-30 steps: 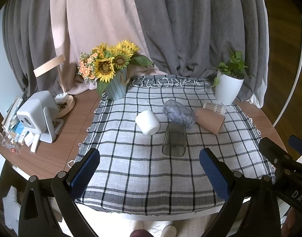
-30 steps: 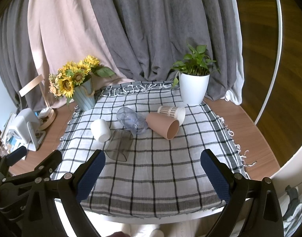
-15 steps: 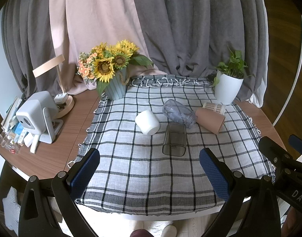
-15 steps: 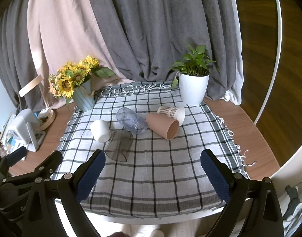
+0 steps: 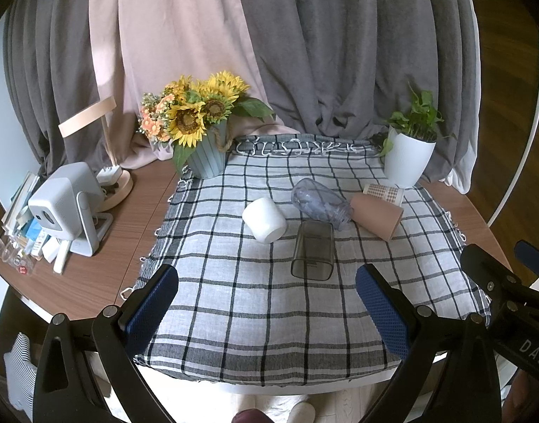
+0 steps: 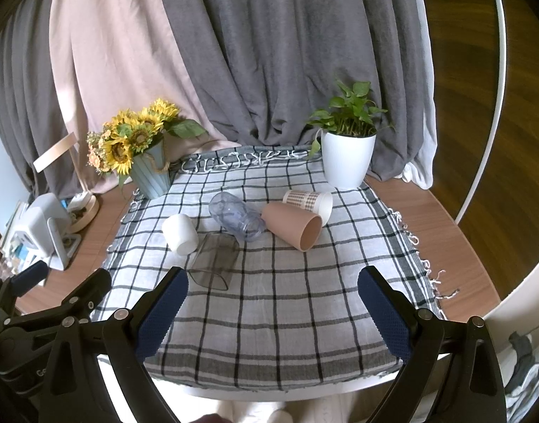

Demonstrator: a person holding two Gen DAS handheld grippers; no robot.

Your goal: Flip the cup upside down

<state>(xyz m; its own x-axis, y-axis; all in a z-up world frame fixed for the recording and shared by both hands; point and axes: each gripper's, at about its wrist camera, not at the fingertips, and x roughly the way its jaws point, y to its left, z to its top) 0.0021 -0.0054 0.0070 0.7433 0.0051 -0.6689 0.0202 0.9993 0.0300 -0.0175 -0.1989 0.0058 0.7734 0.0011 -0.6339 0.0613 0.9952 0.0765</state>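
Observation:
Several cups lie on their sides on the checked cloth (image 5: pixel 269 317): a white cup (image 5: pixel 264 219), a dark clear square cup (image 5: pixel 312 251), a clear bluish cup (image 5: pixel 320 202), a tan cup (image 5: pixel 377 215) and a patterned paper cup (image 5: pixel 384 190). In the right wrist view they show as white (image 6: pixel 180 233), dark clear (image 6: pixel 213 261), bluish (image 6: pixel 236 215), tan (image 6: pixel 292 225) and patterned (image 6: pixel 308 201). My left gripper (image 5: pixel 267 313) is open and empty near the table's front edge. My right gripper (image 6: pixel 273 313) is open and empty there too, to the right of the left one.
A sunflower vase (image 5: pixel 206 155) stands at the back left of the cloth and a white plant pot (image 5: pixel 406 160) at the back right. A white projector (image 5: pixel 66 204), a lamp base and small items sit on the wooden table (image 5: pixel 93 282) at the left. Curtains hang behind.

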